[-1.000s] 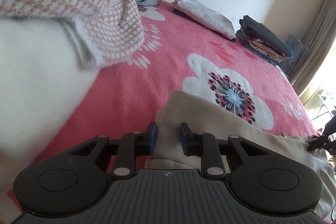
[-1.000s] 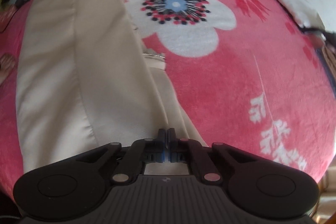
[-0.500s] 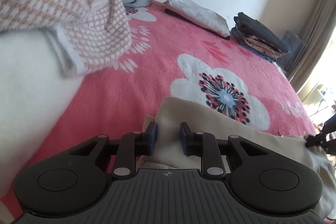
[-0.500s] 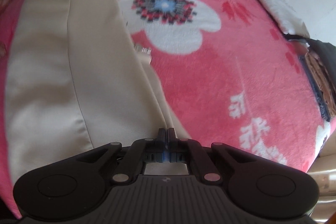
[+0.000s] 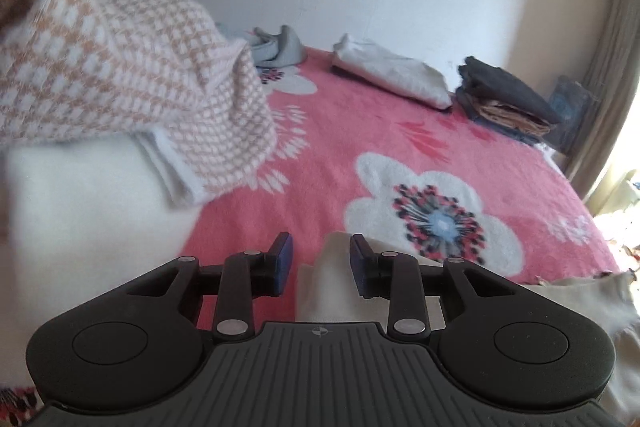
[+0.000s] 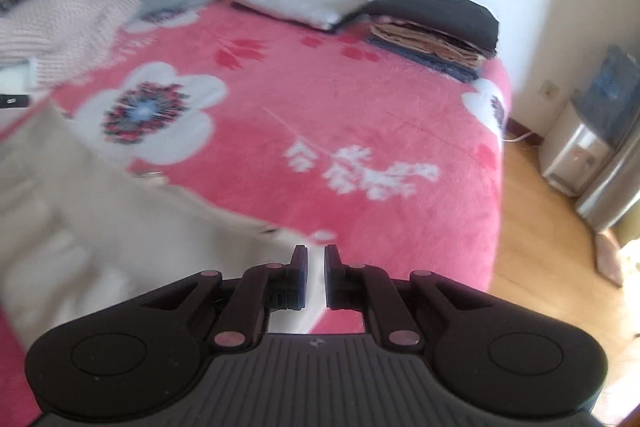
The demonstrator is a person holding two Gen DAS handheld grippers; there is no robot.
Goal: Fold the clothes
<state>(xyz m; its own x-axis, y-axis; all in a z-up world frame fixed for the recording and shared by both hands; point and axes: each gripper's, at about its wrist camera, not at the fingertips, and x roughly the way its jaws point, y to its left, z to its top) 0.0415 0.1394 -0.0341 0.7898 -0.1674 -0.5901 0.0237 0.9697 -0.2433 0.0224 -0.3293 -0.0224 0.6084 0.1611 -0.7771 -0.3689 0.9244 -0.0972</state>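
I see the beige cloth garment (image 5: 332,287) lying on the pink fleece blanket with white flowers (image 5: 360,155). My left gripper (image 5: 320,259) stands wide open around its edge. My right gripper (image 6: 316,275) is slightly parted; the blurred cloth seems loose between the fingers.
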